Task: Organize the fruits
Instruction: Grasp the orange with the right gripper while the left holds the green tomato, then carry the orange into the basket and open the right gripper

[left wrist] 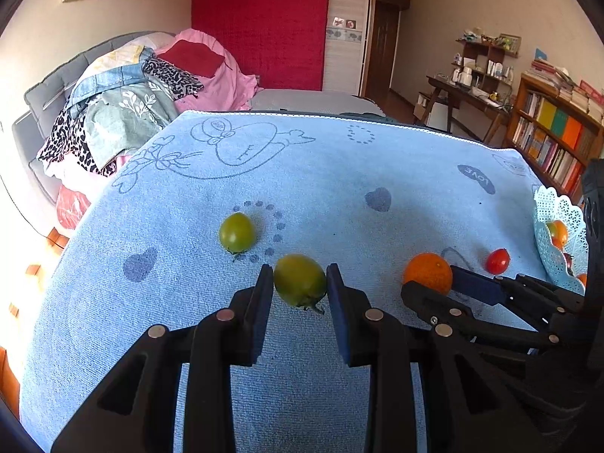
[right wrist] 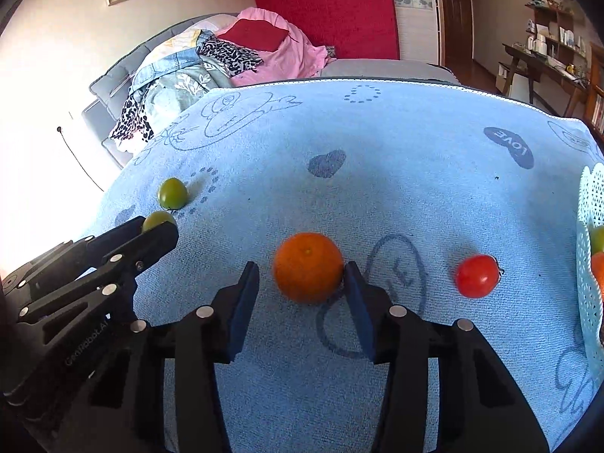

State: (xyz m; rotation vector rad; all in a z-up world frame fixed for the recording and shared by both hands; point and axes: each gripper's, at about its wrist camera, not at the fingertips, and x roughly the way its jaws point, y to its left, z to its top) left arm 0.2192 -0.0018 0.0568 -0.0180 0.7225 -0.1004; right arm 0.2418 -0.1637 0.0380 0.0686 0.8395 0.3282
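In the left wrist view my left gripper [left wrist: 300, 270] has its fingers on both sides of a green tomato [left wrist: 300, 279] lying on the blue towel [left wrist: 302, 173]; both pads touch or nearly touch it. A second green tomato [left wrist: 236, 232] lies just beyond. In the right wrist view my right gripper [right wrist: 302, 268] is open around an orange [right wrist: 308, 267]; the right pad touches it and a gap shows on the left. A red tomato [right wrist: 477, 275] lies to its right. A white lace basket [right wrist: 590, 264] at the right edge holds several fruits.
The towel covers the whole table, with its edges to the far side and left. A bed piled with clothes [left wrist: 132, 102] stands behind. A desk [left wrist: 464, 94] and a bookshelf [left wrist: 555, 132] stand at the back right.
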